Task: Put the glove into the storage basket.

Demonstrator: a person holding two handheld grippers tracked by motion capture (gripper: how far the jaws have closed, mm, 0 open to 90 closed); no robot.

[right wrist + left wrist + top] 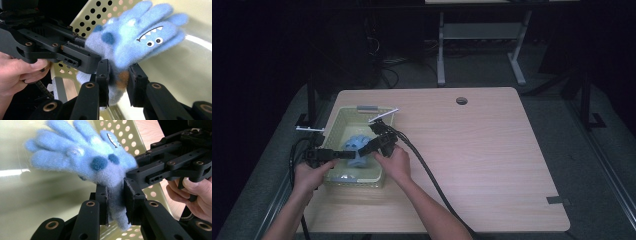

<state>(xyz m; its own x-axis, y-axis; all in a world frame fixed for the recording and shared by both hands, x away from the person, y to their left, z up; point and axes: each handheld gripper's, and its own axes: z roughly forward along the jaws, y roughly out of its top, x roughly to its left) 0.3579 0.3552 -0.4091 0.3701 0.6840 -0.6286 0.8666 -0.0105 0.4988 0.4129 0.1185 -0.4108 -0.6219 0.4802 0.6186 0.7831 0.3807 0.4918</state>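
Observation:
A fuzzy blue glove (pixel 357 146) with darker blue spots and a monster face (pixel 150 37) hangs over a pale green perforated basket (pixel 343 114) at the table's left. In the left gripper view, my left gripper (pixel 116 203) is shut on the glove's grey-blue cuff (pixel 113 182), and the fingers of the glove spread up and left. My right gripper (pixel 117 80) is shut on the same cuff from the other side. Both grippers (pixel 354 155) (pixel 366 149) meet above the basket, jaws nearly touching each other.
The wooden table (pixel 472 150) stretches to the right, with a round cable hole (pixel 461 100) at the back and a grey patch (pixel 558 201) near its front right corner. A thick black cable (pixel 427 172) trails from the right gripper. A desk frame (pixel 482 35) stands behind.

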